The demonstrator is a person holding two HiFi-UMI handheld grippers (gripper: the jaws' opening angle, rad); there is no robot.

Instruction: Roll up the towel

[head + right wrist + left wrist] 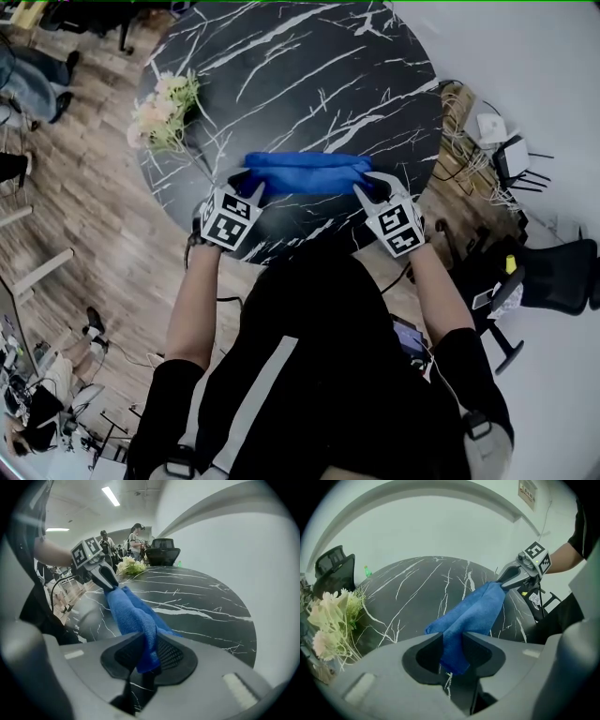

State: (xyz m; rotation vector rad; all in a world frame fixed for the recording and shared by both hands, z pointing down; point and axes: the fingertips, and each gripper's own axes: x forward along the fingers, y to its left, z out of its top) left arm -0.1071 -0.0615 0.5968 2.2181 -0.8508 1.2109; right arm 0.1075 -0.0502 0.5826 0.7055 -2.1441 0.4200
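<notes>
A blue towel [306, 173] hangs in a folded band between my two grippers, just over the near part of the round black marble table [309, 75]. My left gripper [242, 191] is shut on the towel's left end [452, 651], which is pinched between the jaws. My right gripper [370, 191] is shut on the right end [147, 651]. From the left gripper view the cloth stretches up to the right gripper [511, 581]. In the right gripper view it runs back to the left gripper [110, 584].
A bunch of pale flowers [164, 111] lies at the table's left edge. A black office chair [553, 277] and a tangle of cables [473, 155] stand on the floor to the right. People [136, 536] stand further back in the room.
</notes>
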